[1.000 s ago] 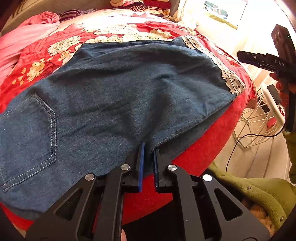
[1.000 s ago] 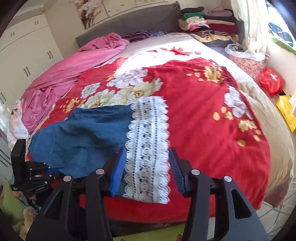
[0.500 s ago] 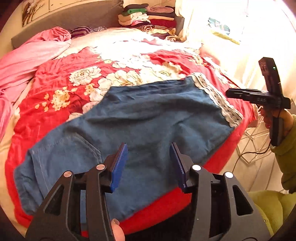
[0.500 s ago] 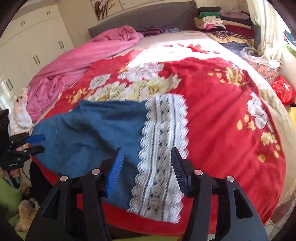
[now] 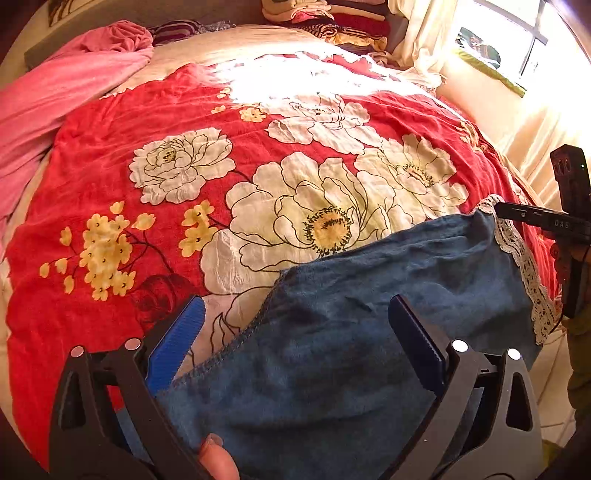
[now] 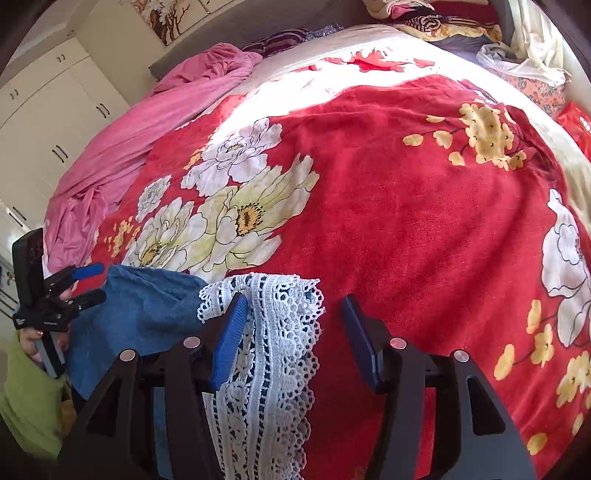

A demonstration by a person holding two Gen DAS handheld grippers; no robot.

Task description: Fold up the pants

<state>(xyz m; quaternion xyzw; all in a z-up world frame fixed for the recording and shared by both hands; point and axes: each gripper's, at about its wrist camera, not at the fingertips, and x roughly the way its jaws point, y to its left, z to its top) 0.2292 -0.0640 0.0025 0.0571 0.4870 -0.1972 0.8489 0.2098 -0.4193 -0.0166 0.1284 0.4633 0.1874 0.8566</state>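
Both grippers hang over the near edge of the bed. On the left gripper (image 5: 295,343) the jaws are opening and already stand wide apart, with the blue denim pants (image 5: 369,317) lying loose beneath and between them — neither blue pad presses the cloth, and the stitched edge of the pants runs under the left-hand pad. A fingertip (image 5: 216,459) shows at the bottom of the left wrist view. The right gripper (image 6: 291,332) has its jaws parted about halfway; the white lace hem (image 6: 273,354) of the pants drapes against its left-hand pad and down between the fingers, while the other pad stands clear of the lace, so it does not look clamped, though the fold of lace hides that contact somewhat. The pants lie in a bunched, folded heap at the near edge of the red floral blanket (image 6: 388,192), lace end toward the right gripper, denim toward the left. A pink sheet (image 6: 155,122) is rumpled along the far left of the bed, and a stack of folded clothes (image 5: 332,18) sits at the head — partly cut off by the frame.
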